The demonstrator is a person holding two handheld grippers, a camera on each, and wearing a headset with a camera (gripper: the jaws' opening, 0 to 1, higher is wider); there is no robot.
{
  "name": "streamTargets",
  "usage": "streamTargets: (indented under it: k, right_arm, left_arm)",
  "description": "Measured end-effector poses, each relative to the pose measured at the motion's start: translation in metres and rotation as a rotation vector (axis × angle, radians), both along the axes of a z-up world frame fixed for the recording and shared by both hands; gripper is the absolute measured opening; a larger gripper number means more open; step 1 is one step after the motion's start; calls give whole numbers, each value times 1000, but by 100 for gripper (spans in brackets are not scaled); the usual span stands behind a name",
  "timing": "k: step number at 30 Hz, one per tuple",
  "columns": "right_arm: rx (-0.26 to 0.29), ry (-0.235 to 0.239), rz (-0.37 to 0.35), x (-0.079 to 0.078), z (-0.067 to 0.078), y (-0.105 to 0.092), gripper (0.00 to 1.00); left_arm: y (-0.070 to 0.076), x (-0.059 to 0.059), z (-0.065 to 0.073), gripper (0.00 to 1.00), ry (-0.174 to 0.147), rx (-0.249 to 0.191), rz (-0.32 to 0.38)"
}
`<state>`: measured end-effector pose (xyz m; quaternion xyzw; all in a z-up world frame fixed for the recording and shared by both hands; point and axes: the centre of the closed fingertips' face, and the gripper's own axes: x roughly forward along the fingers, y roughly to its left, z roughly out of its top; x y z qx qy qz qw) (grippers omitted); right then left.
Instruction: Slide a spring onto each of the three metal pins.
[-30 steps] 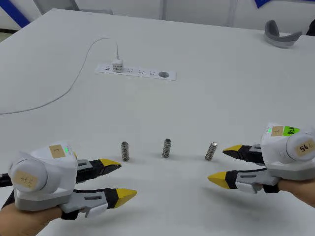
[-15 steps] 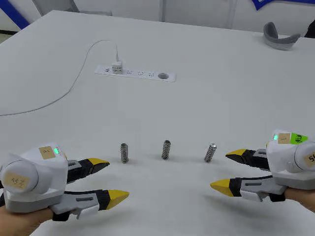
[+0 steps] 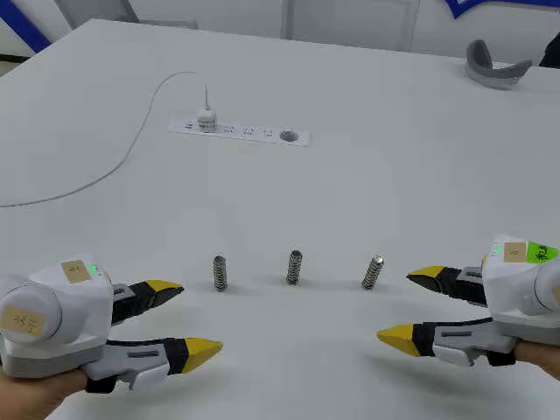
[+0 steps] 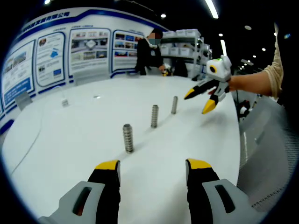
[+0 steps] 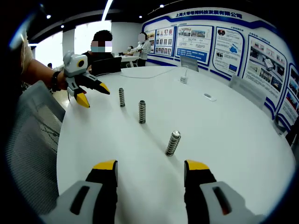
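Springs, three of them, stand in a row on the white table (image 3: 367,184), near the front edge where the person is. The left spring (image 3: 220,273) and the middle spring (image 3: 295,267) stand straight up. The right spring (image 3: 373,272) leans a little to one side, and the shiny round top of a metal pin (image 5: 175,134) pokes out of it. The springs are apart from each other and nothing is touching them. The left claw (image 3: 185,318) is low on the left side, near the left spring but not touching it. Its two yellow tips are spread wide apart and there is nothing between them. In the left gripper view the left spring stands a little way past the tips. The right claw (image 3: 405,305) is low on the right side, just beside the right spring, with a gap between them. Its yellow tips are spread wide too, and it holds nothing. In the right gripper view the leaning spring is the closest one, just past the tips. Farther back on the table lies a white power strip (image 3: 239,131) with a small white plug (image 3: 206,120) in it and a thin white cable (image 3: 114,166) that curves away to the left. A gray curved band (image 3: 497,68) lies at the far right corner.
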<state>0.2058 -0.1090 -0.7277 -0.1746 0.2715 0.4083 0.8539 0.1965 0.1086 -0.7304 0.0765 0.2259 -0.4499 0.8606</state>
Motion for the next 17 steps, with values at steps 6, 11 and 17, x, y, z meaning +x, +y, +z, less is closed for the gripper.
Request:
streamTargets:
  k: [6, 11, 17]
  right_arm:
    - [5, 0, 0, -2, 1, -3, 61]
    - [14, -2, -6, -2, 2, -3, 63]
    - [17, -2, -5, -2, 2, -3, 64]
  left_arm:
    - [1, 1, 0, 59, -1, -1, 8]
    - [3, 2, 0, 62, -1, 0, 15]
    - [4, 5, -1, 64, 1, 0, 23]
